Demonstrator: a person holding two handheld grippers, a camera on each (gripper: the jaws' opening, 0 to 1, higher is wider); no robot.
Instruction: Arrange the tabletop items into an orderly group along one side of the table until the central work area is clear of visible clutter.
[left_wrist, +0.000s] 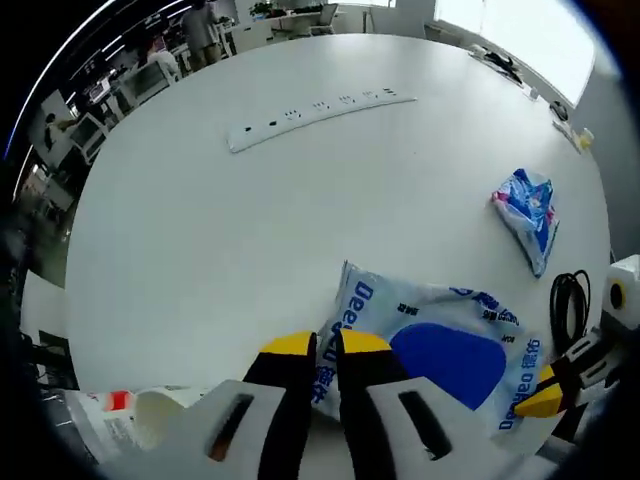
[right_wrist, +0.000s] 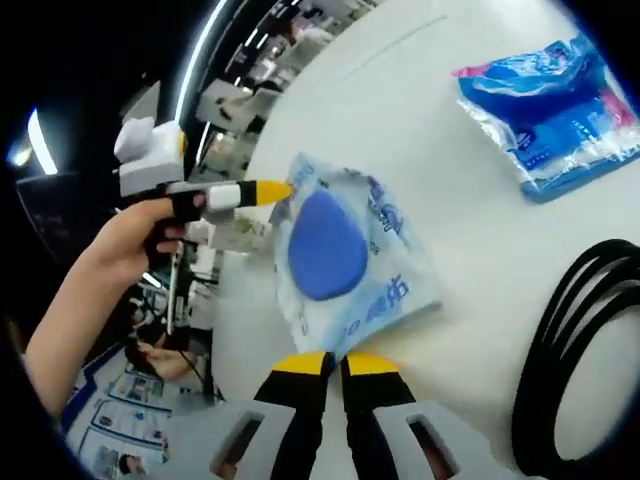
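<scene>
Wipes pack (left_wrist: 440, 355), lower centre of left gripper view, pinched at opposite edges by left gripper (left_wrist: 327, 345) and right gripper (right_wrist: 335, 362), jaws nearly closed. Probably light, soft, crinkly and slippery; best held by sealed edges.

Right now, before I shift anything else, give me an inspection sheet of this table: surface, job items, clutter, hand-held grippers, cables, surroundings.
Surface: white round table, mostly bare in the middle.
Job's things: large clear pouch with blue oval lying flat at the near edge; small blue snack bag apart from it, further along the edge.
Clutter: white cup and a red-marked label beside the left jaws; identity unclear.
Grippers: left hand-held gripper jaws together at one edge of the pouch; right hand-held gripper jaws together at its opposite edge. Whether either pinches the film, cannot tell.
Cables: coiled black cable beside the pouch; white power strip across the far side.
Surroundings: open office, desks, ceiling lights, bright window.
</scene>
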